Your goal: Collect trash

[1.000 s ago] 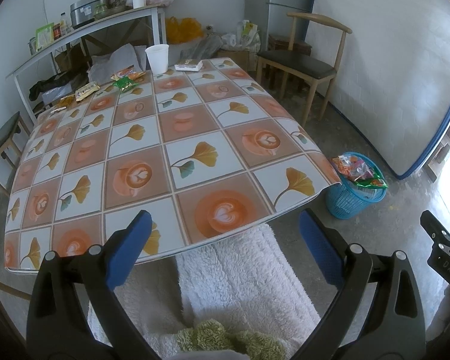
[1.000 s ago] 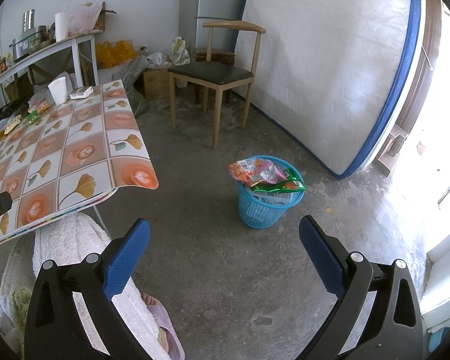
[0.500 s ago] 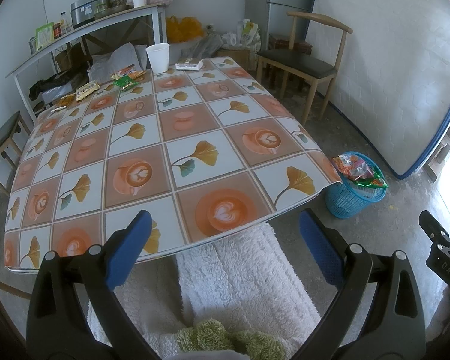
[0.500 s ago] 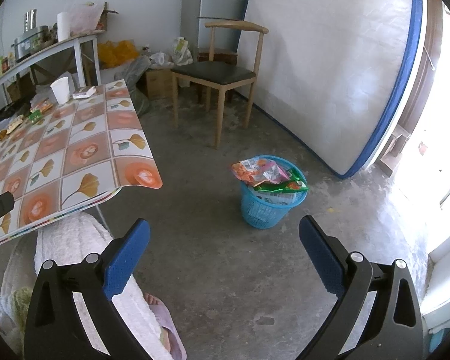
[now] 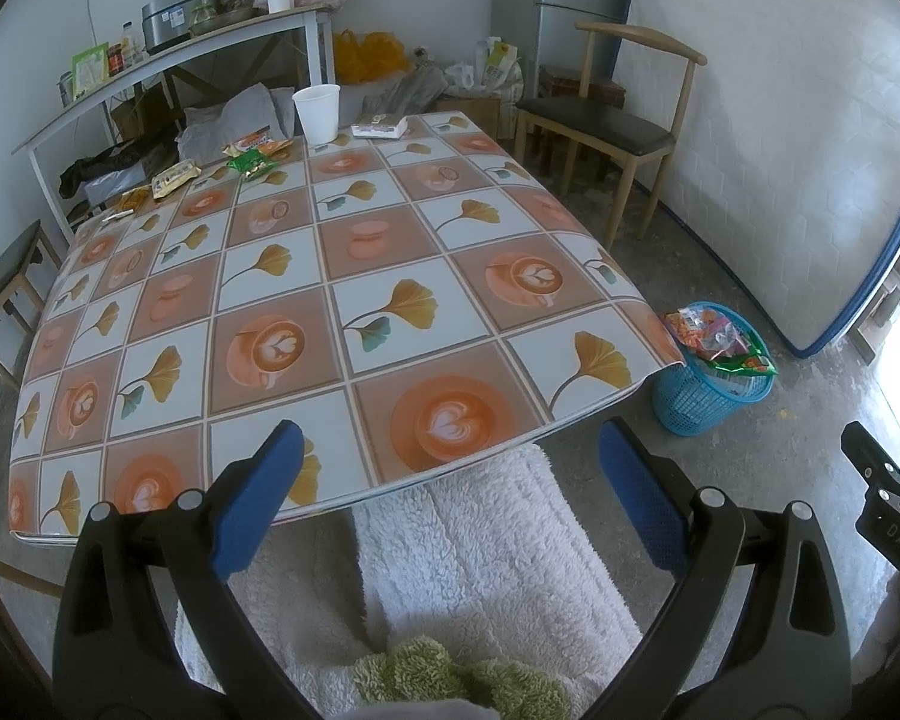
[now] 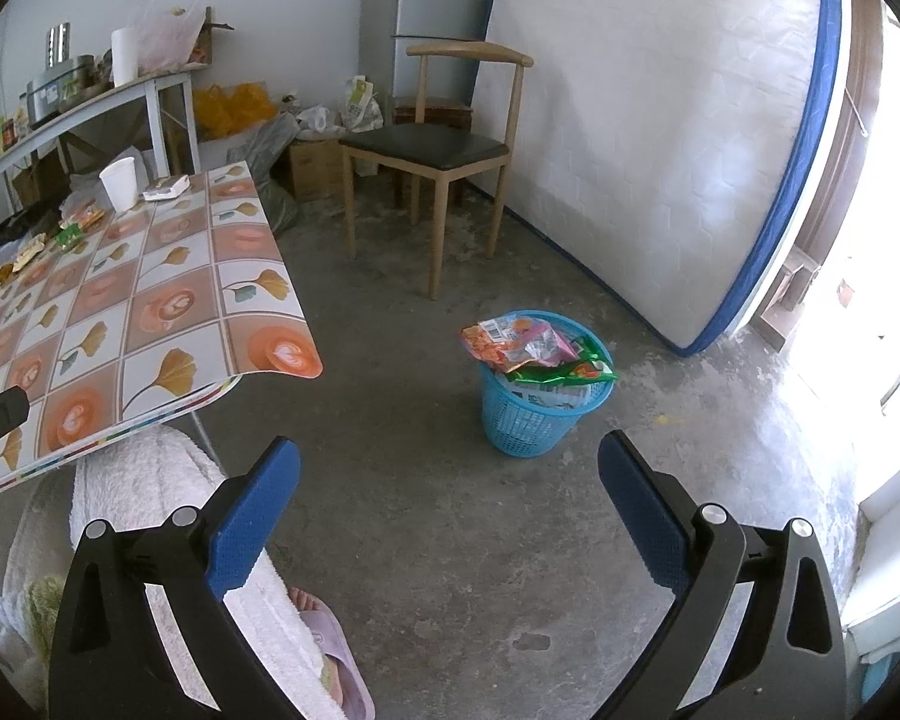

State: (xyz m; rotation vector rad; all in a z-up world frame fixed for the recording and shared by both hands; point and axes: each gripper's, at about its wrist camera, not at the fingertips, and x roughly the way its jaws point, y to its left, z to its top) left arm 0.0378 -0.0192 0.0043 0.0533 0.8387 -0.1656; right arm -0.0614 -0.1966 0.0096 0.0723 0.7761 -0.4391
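Note:
Several snack wrappers (image 5: 247,157) lie at the far left edge of the patterned table (image 5: 354,300), next to a white paper cup (image 5: 317,113) and a small flat box (image 5: 380,125). A blue basket (image 6: 537,408) heaped with wrappers (image 6: 525,345) stands on the floor right of the table; it also shows in the left wrist view (image 5: 705,390). My left gripper (image 5: 450,480) is open and empty over the table's near edge. My right gripper (image 6: 450,498) is open and empty above the floor, short of the basket.
A wooden chair (image 6: 444,150) stands behind the basket, and a mattress (image 6: 660,150) leans on the right wall. A shelf (image 5: 168,54) with kitchen items runs behind the table. My legs in white fleece (image 5: 486,558) are under the near table edge.
The right wrist view has shifted slightly, so the basket and table sit a little further right. The left gripper has barely moved. Both grippers stay open.

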